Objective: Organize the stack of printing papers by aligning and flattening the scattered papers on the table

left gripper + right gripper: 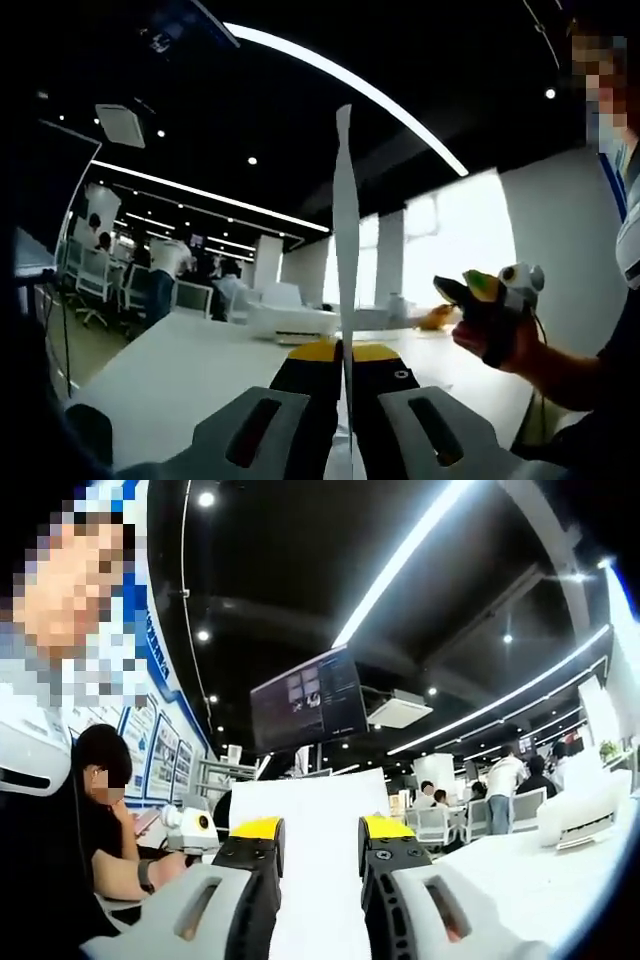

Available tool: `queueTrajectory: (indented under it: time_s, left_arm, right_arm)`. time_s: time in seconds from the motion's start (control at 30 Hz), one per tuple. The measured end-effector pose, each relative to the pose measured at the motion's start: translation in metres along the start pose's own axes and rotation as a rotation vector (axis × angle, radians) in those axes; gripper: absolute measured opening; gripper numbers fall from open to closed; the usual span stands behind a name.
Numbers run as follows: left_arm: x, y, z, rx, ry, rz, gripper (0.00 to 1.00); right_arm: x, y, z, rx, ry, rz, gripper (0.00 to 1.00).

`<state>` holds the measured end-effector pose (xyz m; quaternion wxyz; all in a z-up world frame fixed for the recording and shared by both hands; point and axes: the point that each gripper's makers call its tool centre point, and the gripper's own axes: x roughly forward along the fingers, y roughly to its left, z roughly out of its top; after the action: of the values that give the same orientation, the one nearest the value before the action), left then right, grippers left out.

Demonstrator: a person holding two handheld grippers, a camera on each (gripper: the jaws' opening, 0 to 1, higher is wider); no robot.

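White paper stack [346, 260], upright, edge-on, lifted above table [180, 370]

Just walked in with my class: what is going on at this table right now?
A person is holding a two-jaw gripper in each hand and lifting printing paper above a white table. The left gripper is shut on the paper, seen edge-on and standing upright between its fingers. In the right gripper view, the paper's flat white face stands ahead of the right gripper; whether it is pinched I cannot tell. A white printer sits further down the table.
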<state>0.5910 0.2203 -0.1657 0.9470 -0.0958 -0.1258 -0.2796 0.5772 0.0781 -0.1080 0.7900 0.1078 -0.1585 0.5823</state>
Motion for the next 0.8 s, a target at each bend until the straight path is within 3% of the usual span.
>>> queueTrajectory:
  time_s: [0.23, 0.3, 0.37, 0.8]
  left_arm:
    - [-0.009, 0.029, -0.002, -0.069, -0.035, 0.090, 0.06]
    - [-0.011, 0.035, -0.005, -0.147, -0.048, 0.110, 0.06]
    - [-0.014, 0.042, -0.011, -0.238, -0.062, 0.119, 0.06]
    - [-0.030, 0.082, -0.043, -0.407, -0.092, 0.224, 0.06]
  right_arm:
    - [-0.001, -0.002, -0.002, 0.000, 0.006, -0.006, 0.25]
    - [-0.001, -0.002, -0.003, 0.000, 0.007, -0.009, 0.25]
    - [-0.001, -0.002, -0.003, 0.002, 0.009, -0.009, 0.25]
    - [-0.002, -0.002, -0.009, 0.011, 0.025, -0.010, 0.25]
